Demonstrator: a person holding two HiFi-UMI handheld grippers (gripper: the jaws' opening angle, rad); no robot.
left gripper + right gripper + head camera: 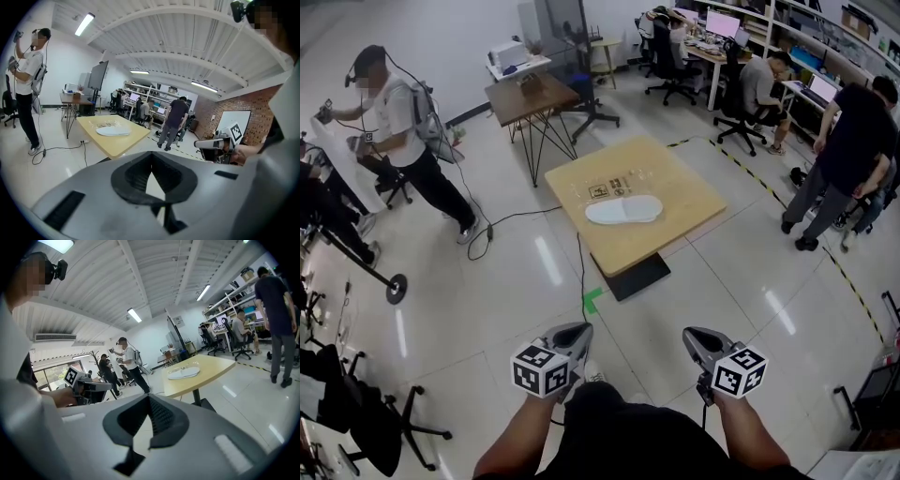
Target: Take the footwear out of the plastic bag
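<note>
While the flat white fabric slipper (623,208) is lying on the square pale-wood table (694,206), seemingly beside a crumpled clear plastic bag (617,184), the left gripper (572,335) and right gripper (698,340) are hanging clenched on nothing, being too far off to reach.

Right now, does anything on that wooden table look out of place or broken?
Nothing stands out. A white slipper lies flat on the table, with some clear plastic just behind it. I can see nothing spilled, tipped or damaged.
</note>
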